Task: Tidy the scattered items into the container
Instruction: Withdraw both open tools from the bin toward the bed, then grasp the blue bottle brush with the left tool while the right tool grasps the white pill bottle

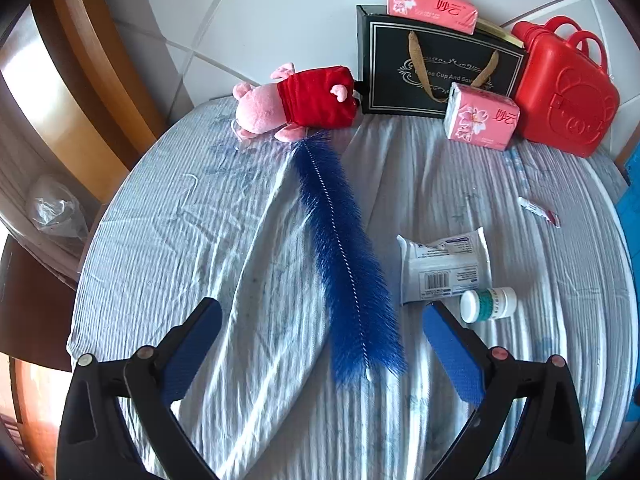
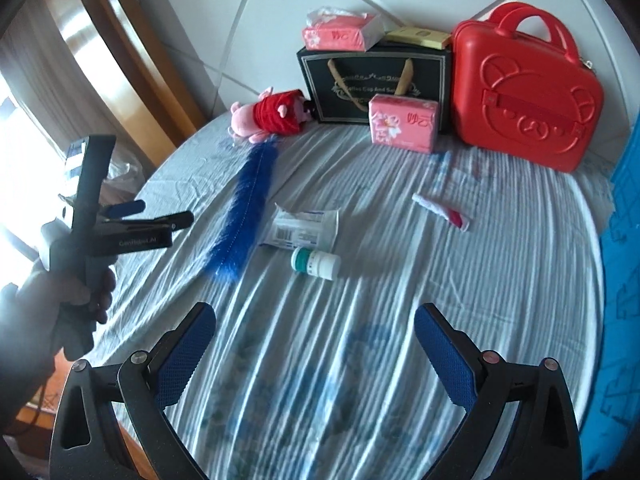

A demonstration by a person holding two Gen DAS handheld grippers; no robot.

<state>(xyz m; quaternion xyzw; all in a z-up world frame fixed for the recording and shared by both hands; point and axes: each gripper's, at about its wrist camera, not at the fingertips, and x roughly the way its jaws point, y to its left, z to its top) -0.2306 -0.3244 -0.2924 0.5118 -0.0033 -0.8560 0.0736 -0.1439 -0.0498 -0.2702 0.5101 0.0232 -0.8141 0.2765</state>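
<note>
Both claws, left (image 1: 322, 344) and right (image 2: 314, 344), gaped wide and empty above the bed, the left straddling the long blue bristly brush (image 1: 348, 264), likely its first pick; the black gift bag (image 1: 436, 68) waited by the wall.

white tiled wall (image 1: 280, 20), striped bedsheet (image 1: 200, 240)

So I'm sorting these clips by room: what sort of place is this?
Most likely a bedroom at home. The items lie on a bed with a wrinkled striped sheet, there is a plush pig, and a wooden door frame stands beside the bed.
</note>
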